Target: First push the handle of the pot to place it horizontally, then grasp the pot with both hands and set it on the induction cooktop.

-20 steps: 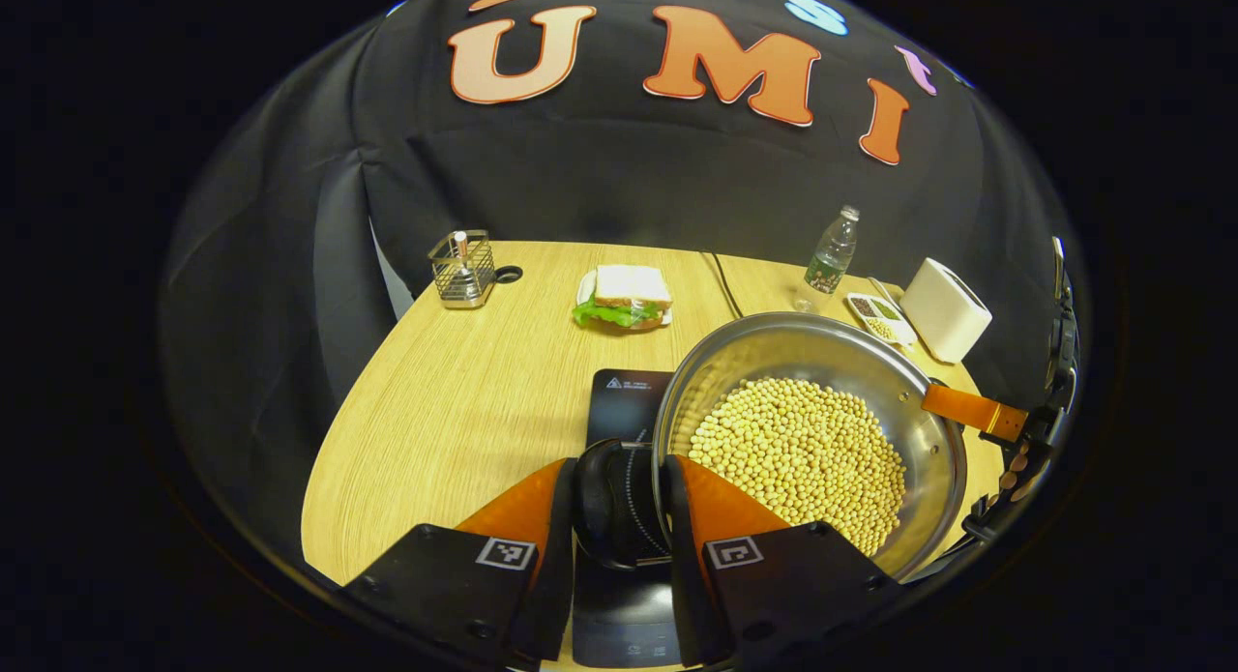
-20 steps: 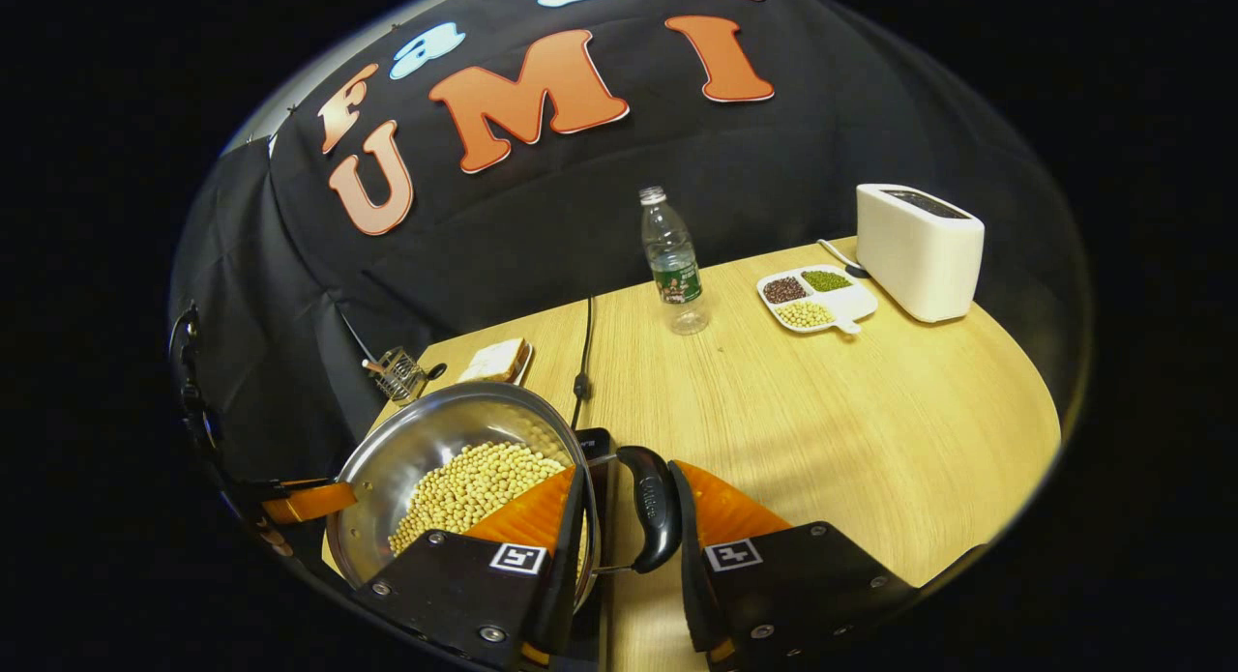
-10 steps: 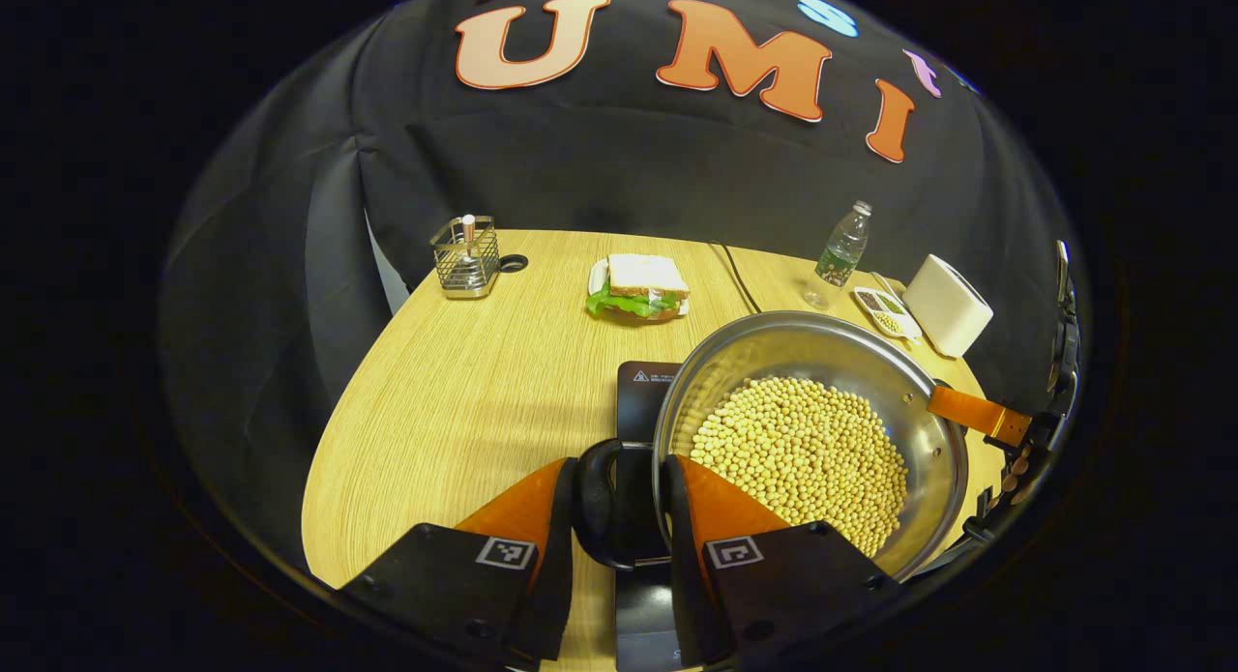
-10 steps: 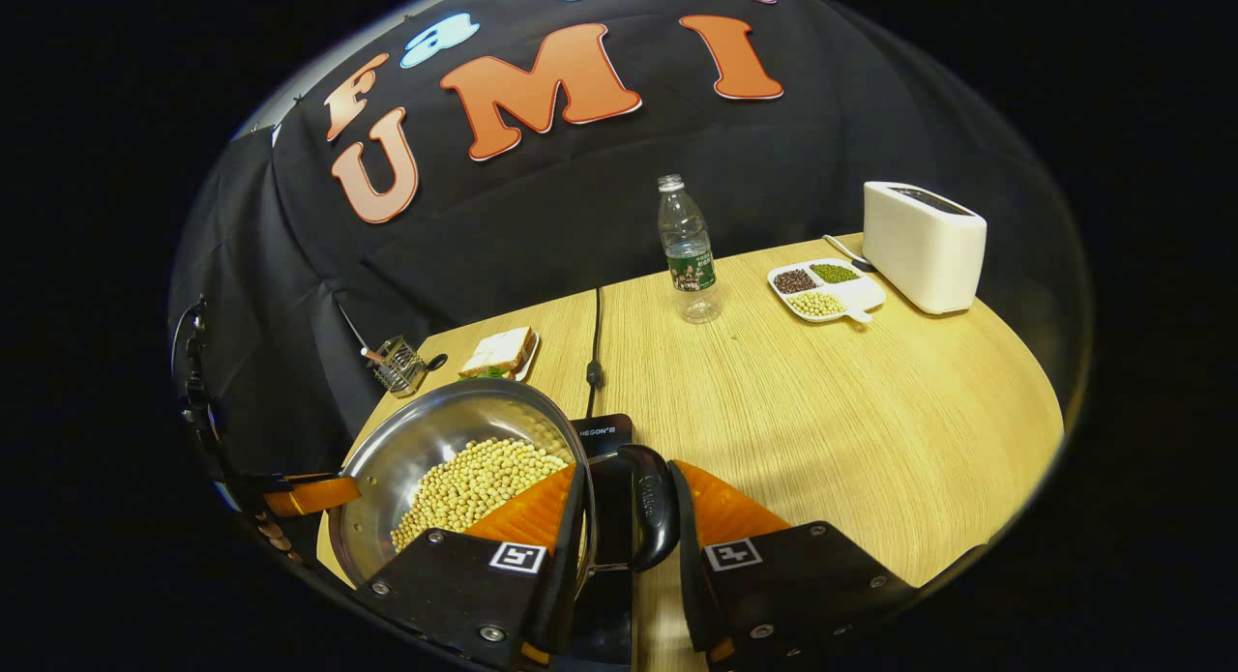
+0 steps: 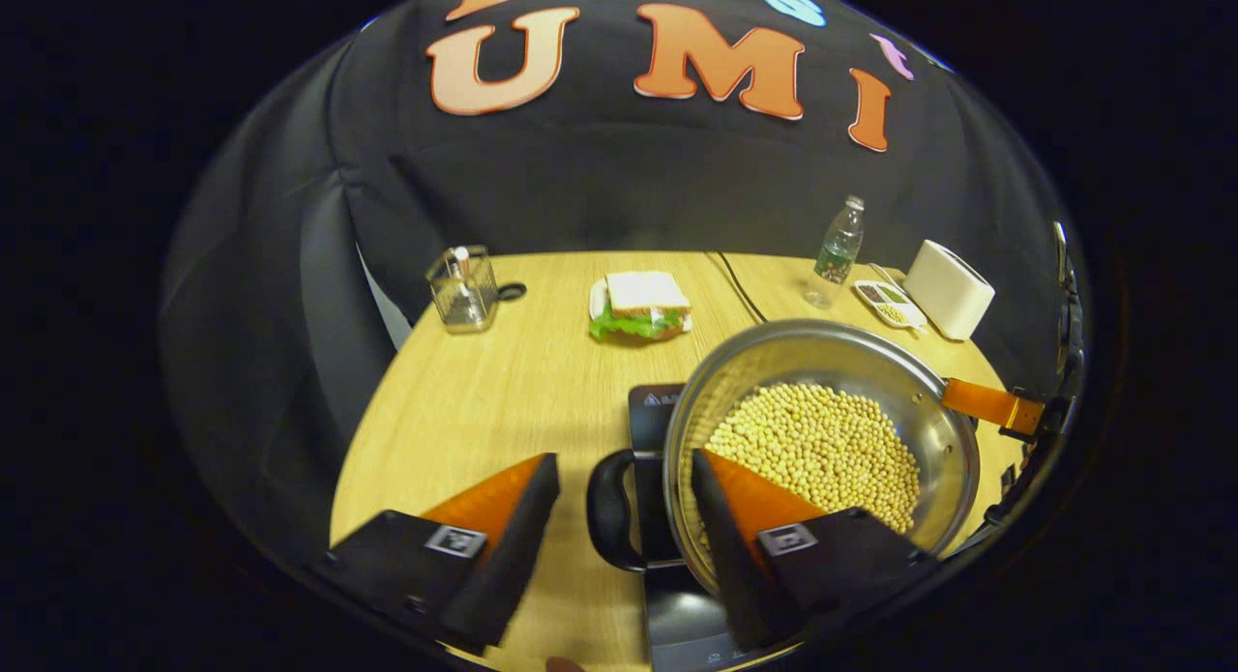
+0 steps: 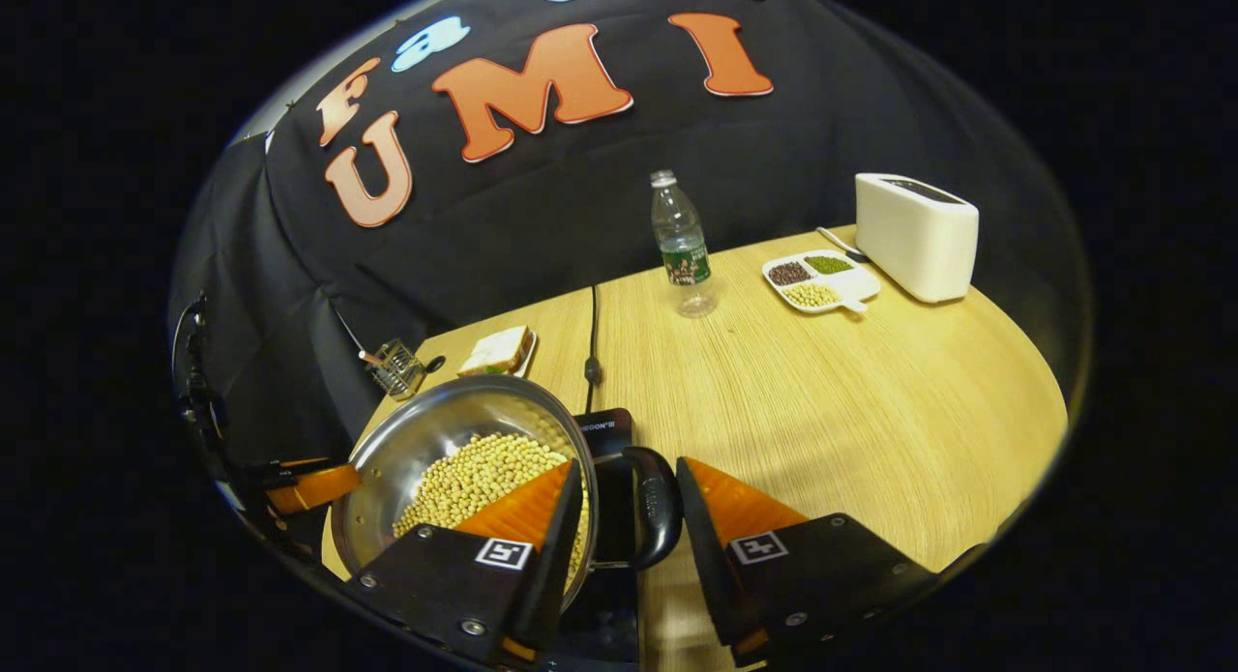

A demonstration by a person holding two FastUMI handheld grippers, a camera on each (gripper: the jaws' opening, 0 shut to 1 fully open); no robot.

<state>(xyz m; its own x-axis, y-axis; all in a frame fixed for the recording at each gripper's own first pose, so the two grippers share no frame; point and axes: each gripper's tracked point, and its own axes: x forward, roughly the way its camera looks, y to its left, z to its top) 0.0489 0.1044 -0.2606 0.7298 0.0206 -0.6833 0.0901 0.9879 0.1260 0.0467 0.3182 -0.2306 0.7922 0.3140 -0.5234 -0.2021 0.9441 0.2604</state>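
Pot (image 5: 822,440) level on cooktop (image 5: 667,595), side handles pointing sideways; both claws spread wide

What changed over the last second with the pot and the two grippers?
Both grippers let go: the left gripper has opened its jaws wide around the black loop handle, and the right gripper has spread slightly off its handle. The steel pot of soybeans stays over the black induction cooktop.

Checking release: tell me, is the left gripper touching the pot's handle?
Apart. The left gripper view shows the left gripper open, table visible between its fingers and the handle.
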